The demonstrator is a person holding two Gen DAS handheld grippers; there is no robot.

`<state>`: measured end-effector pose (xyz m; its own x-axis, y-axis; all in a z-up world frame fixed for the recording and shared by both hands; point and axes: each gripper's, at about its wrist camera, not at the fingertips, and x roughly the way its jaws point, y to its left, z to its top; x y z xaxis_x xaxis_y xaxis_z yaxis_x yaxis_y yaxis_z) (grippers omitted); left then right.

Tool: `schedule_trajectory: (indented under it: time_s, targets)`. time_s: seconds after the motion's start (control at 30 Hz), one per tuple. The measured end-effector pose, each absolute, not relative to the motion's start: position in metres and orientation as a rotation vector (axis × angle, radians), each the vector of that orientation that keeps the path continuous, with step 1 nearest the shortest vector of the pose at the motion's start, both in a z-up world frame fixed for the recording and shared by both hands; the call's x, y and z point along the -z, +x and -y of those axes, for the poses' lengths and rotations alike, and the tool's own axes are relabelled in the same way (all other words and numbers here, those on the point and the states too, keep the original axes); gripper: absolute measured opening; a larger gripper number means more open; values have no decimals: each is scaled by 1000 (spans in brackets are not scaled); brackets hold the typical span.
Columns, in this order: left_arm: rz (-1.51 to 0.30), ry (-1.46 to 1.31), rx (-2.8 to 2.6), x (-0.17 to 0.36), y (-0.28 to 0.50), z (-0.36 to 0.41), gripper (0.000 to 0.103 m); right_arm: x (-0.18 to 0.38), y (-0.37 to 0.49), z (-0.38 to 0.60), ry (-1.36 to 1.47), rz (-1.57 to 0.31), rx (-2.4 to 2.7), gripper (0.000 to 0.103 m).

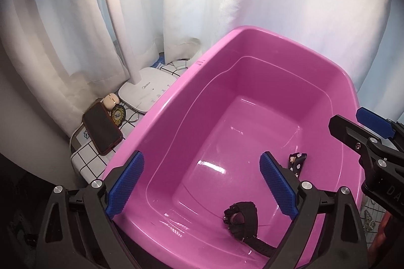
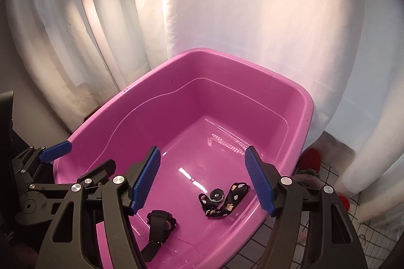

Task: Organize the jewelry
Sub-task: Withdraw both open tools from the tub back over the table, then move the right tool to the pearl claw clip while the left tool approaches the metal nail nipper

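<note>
- Right now both watches lie on the floor of the pink tub (image 2: 306, 102), and every place below is given against that tub.
- Nearest the tub's near wall is the black watch (image 2: 159, 221); its strap runs from the case toward the near rim, so its long axis points roughly at the cameras.
- Further in, toward the tub's right wall, sits the patterned-strap watch (image 2: 223, 198), folded into a loose V with its round case at the left end.
- Poised over the tub's near edge, the right gripper (image 2: 203, 180) has its jaws spread wide with nothing between them; the patterned-strap watch lies just below and ahead of the gap, so I judge this the nearer tool for it.
- Likewise splayed wide and empty, the left gripper (image 1: 202, 185) hangs over the tub's near left; the black watch (image 1: 240, 218) lies low between its pads, closer to the right pad.
- Glossy plastic forms the tub floor, so a strap would probably slide if nudged.
- Left of the tub, on a grid-patterned cloth (image 1: 85, 157), stand a white lamp base (image 1: 149, 92) and a dark phone (image 1: 102, 128).
- Behind the tub hangs a white curtain (image 2: 240, 16); red and grey soft things to the tub's right are too blurred to name.
</note>
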<state>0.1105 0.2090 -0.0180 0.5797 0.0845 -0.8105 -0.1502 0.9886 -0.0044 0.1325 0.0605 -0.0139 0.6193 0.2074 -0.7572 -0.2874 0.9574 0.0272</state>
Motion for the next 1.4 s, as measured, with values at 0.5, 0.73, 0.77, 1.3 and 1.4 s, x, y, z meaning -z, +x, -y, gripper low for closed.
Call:
schedule_trajectory:
  time_s: [0.5,0.73,0.77,1.3,1.4]
  targets:
    - [-914,-71,-124,0,82,-196,92,-4,92,-46,-113,-799,-207,66]
    - [-892,-54,-109,-9,65,-179,92,-11,60,-22,-101,-757,-133,66]
    - [-890,-51,-103,-9,63,-175,92,-11,54,-18,-99,-752,-125,66]
    - [-862,35,108,-13,15,-59,94,6,-85,127,23,-727,159,66]
    - [-855,70,150,-9,6,-32,94,14,-105,158,57,-743,234,66]
